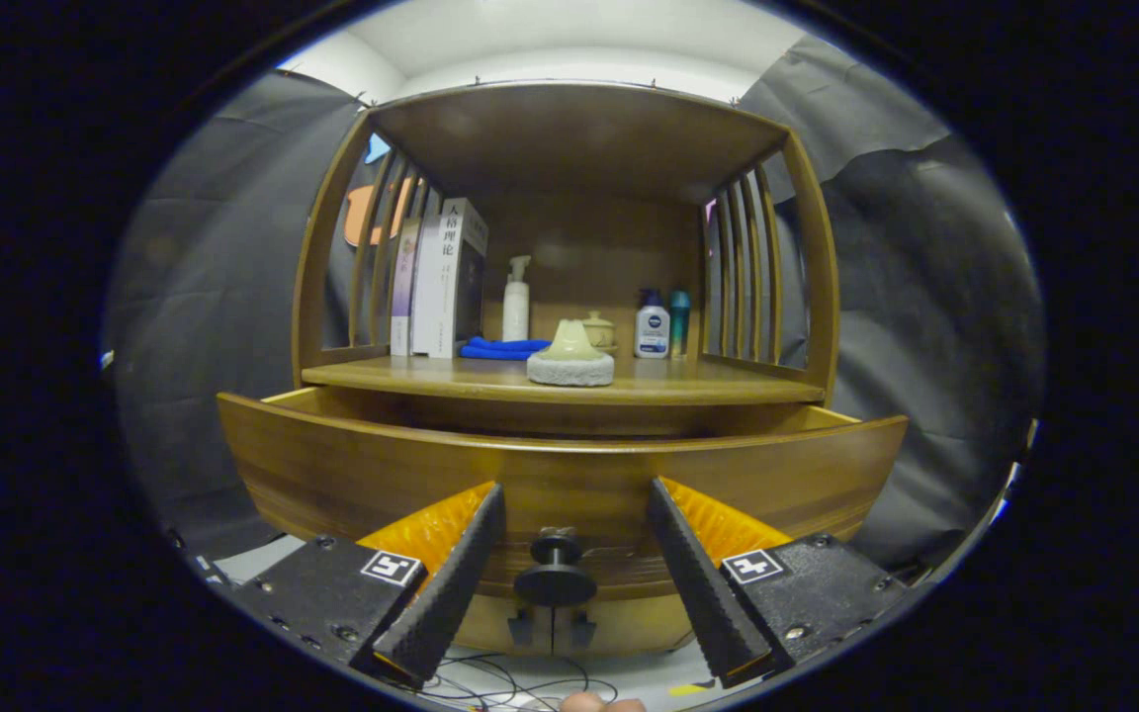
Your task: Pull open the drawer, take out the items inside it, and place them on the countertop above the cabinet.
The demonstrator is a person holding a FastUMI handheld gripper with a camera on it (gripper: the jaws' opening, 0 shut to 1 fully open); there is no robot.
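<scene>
Gripper view: the gripper [562, 539] has its fingers spread on either side of the drawer [560, 475] knob [556, 574], not touching it. The drawer is pulled out below the countertop [728, 381]; its contents are hidden by the front.

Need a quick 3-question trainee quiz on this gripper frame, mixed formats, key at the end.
1. True or false: the drawer is already pulled partly out from under the countertop.
2. The drawer knob sits: A) left of both fingers, B) between the fingers of the gripper, untouched, C) clamped by both fingers.
3. Fill in: the item nearest the countertop's front edge is a grey round ____ with a pale cone-shaped piece on top.

Key: 1 true; 2 B; 3 base.
</scene>
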